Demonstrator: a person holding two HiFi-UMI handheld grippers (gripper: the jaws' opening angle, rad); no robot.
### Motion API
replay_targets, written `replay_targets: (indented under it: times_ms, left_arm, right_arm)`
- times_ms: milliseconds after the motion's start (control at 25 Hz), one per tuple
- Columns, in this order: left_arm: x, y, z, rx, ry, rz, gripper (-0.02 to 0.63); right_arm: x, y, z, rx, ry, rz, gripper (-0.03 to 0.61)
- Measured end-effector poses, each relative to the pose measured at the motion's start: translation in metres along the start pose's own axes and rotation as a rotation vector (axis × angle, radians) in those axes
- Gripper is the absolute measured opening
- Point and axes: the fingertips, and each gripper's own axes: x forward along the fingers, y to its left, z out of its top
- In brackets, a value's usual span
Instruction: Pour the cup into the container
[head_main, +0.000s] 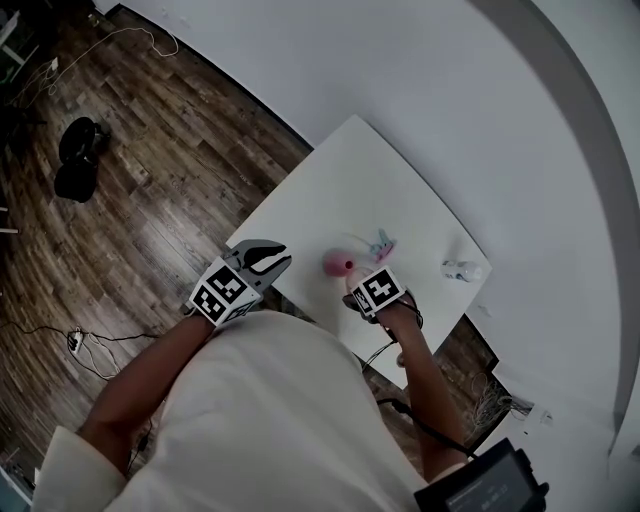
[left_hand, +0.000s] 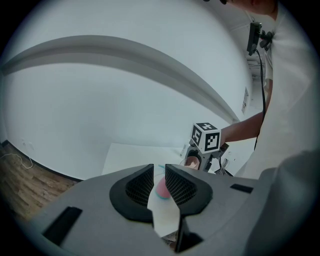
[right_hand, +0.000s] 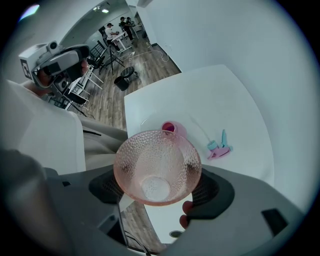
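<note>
Pink dimpled cup (right_hand: 157, 167) is sitting clamped in the right gripper (right_hand: 157, 176), tipping right by the pink container (right_hand: 170, 128) to pour. Left gripper (left_hand: 159, 187) is idling off to the container's left, jaws barely apart, nothing in them.

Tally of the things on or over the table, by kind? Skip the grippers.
pink dimpled cup: 1
pink container: 1
pink-and-blue spray trigger: 1
small clear item: 1
Total: 4

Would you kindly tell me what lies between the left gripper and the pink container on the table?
Nothing. The head view shows only bare white table between the left gripper and the pink container.
</note>
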Motion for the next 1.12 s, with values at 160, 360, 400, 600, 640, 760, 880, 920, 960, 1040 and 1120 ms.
replay_targets:
  times_ms: [160, 360, 400, 600, 640, 760, 880, 920, 960, 1040, 1120]
  left_arm:
    - [-0.002, 0.003, 0.000, -0.006, -0.006, 0.006, 0.064]
    - [-0.003, 0.006, 0.002, -0.011, -0.013, 0.010, 0.064]
    - [-0.003, 0.006, 0.002, -0.012, -0.014, 0.011, 0.064]
    - [-0.004, 0.008, 0.001, -0.018, -0.021, 0.018, 0.064]
    - [-0.004, 0.008, 0.001, -0.020, -0.023, 0.019, 0.064]
    - [-0.004, 0.009, 0.001, -0.023, -0.026, 0.022, 0.064]
    - [-0.004, 0.011, 0.001, -0.024, -0.030, 0.023, 0.064]
    - [-0.004, 0.011, 0.001, -0.024, -0.032, 0.024, 0.064]
    - [-0.004, 0.011, 0.001, -0.025, -0.034, 0.025, 0.064]
    - [-0.005, 0.012, 0.000, -0.028, -0.035, 0.027, 0.064]
    - [-0.005, 0.012, 0.000, -0.031, -0.037, 0.031, 0.064]
  right_arm:
    - [-0.001, -0.001, 0.001, -0.003, 0.026, 0.008, 0.374]
    - [-0.002, 0.000, 0.001, -0.003, 0.052, 0.029, 0.374]
    - [-0.002, 0.001, 0.001, -0.005, 0.056, 0.032, 0.374]
    - [-0.002, 0.001, 0.001, -0.016, 0.075, 0.039, 0.374]
    - [-0.002, 0.001, 0.001, -0.019, 0.078, 0.041, 0.374]
    - [-0.002, 0.001, 0.000, -0.026, 0.093, 0.045, 0.374]
    - [-0.002, 0.002, 0.000, -0.035, 0.108, 0.049, 0.374]
    - [-0.001, 0.003, 0.000, -0.038, 0.113, 0.051, 0.374]
    - [-0.001, 0.003, 0.000, -0.040, 0.119, 0.053, 0.374]
    - [-0.001, 0.003, -0.001, -0.045, 0.130, 0.057, 0.374]
    - [0.000, 0.004, -0.002, -0.050, 0.140, 0.061, 0.374]
